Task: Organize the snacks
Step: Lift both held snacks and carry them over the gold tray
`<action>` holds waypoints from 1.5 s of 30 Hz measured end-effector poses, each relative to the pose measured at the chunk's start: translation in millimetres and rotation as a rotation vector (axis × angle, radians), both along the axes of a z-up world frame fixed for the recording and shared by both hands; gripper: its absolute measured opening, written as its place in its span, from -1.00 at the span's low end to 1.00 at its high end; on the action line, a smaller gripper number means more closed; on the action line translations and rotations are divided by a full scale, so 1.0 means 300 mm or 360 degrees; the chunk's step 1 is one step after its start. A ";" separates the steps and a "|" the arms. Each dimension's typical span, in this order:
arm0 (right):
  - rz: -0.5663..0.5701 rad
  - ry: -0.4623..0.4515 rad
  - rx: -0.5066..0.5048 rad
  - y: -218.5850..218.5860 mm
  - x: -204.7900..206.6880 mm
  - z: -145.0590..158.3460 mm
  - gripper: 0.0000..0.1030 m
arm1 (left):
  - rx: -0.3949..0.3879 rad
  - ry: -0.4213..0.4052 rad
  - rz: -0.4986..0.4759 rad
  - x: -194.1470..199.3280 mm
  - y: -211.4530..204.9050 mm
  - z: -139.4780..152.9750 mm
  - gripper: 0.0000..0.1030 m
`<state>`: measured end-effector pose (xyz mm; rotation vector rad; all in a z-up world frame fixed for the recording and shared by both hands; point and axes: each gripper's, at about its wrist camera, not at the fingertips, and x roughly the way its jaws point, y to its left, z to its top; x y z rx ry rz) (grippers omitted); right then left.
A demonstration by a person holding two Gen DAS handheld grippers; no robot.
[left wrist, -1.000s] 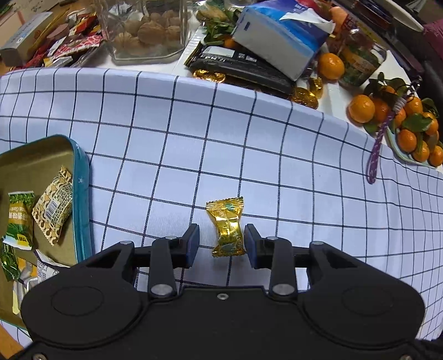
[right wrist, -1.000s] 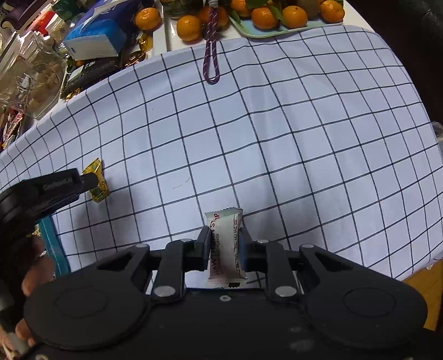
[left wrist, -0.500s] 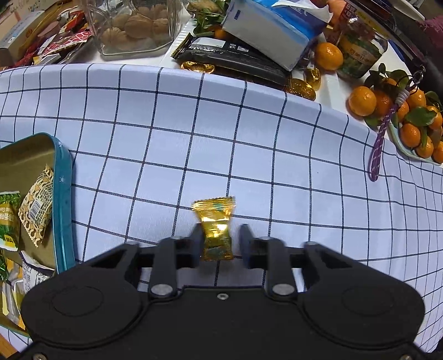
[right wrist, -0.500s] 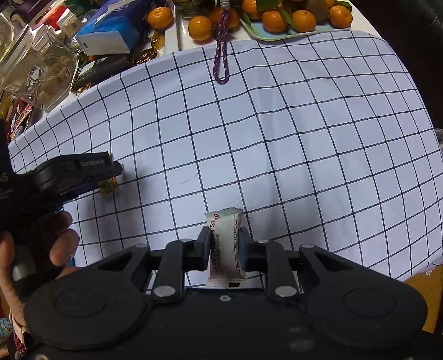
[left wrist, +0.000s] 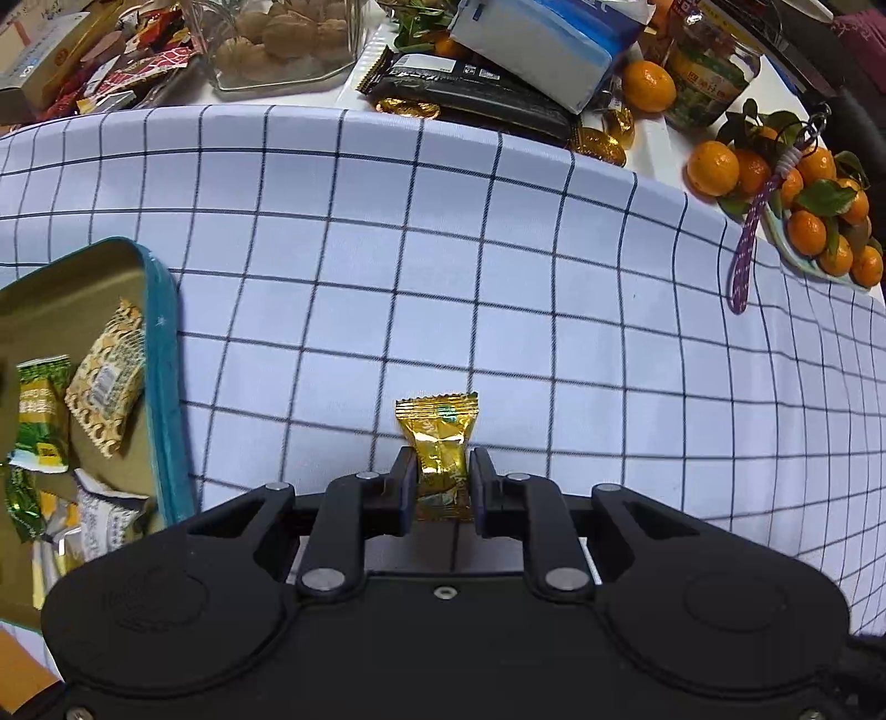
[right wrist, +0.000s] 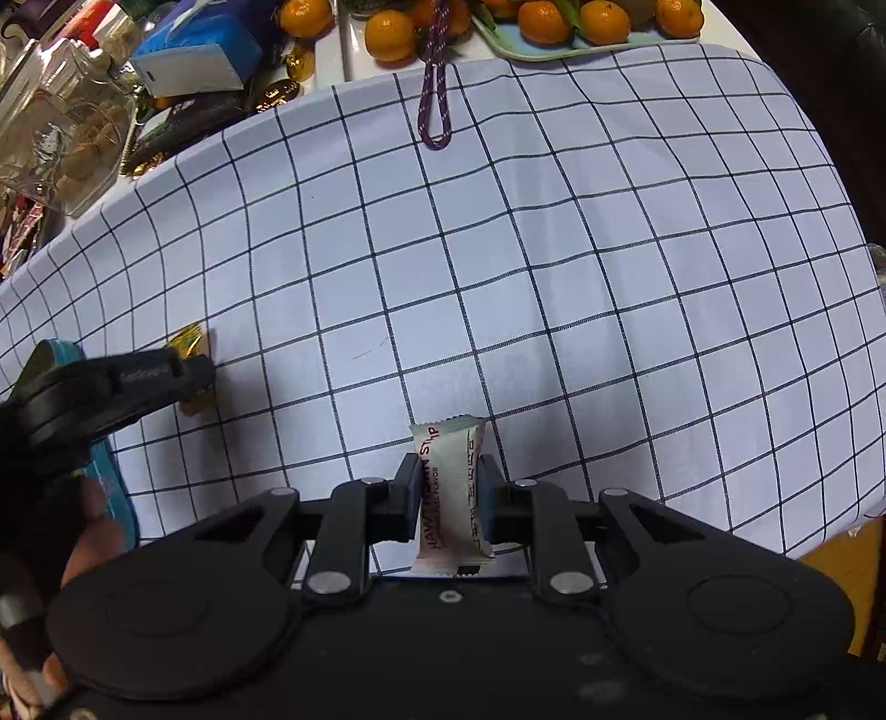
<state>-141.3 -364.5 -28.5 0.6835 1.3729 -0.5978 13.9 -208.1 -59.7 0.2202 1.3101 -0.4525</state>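
My left gripper [left wrist: 442, 481] is shut on a gold-wrapped candy [left wrist: 438, 443], held over the checked cloth [left wrist: 498, 277]. The same candy [right wrist: 191, 343] and left gripper [right wrist: 188, 382] show at the left of the right wrist view. My right gripper [right wrist: 446, 487] is shut on a white snack packet [right wrist: 451, 487] with red lettering, above the cloth. A teal tin [left wrist: 160, 354] with several wrapped snacks [left wrist: 108, 382] inside lies at the left; its rim [right wrist: 119, 493] shows in the right wrist view.
Behind the cloth stand a glass jar of walnuts [left wrist: 282, 39], a blue tissue pack [left wrist: 537, 50], a dark snack bar [left wrist: 470, 94], gold coins [left wrist: 601, 144] and a tray of tangerines [left wrist: 814, 221]. A purple cord [left wrist: 745, 260] lies on the cloth's right edge.
My left gripper closed on the gold candy, which had lain between its open jaws, and lifted it. My right gripper kept hold of the white packet.
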 end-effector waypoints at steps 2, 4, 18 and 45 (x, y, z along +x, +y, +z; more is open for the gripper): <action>-0.0015 0.0027 0.0011 0.001 0.010 -0.016 -0.60 | 0.0023 -0.0005 -0.0010 -0.005 0.023 0.011 -0.50; -0.0028 0.0053 0.0026 0.002 0.021 -0.031 -0.60 | 0.0050 -0.0008 -0.0025 -0.008 0.043 0.018 -0.50; 0.0066 0.0112 -0.0083 0.099 0.141 -0.102 -0.60 | 0.0058 -0.0077 0.0001 0.009 0.256 0.116 -0.50; 0.0710 -0.0354 -0.0083 0.881 0.444 0.151 -0.60 | 0.0092 -0.0113 0.0870 0.260 1.031 0.185 -0.50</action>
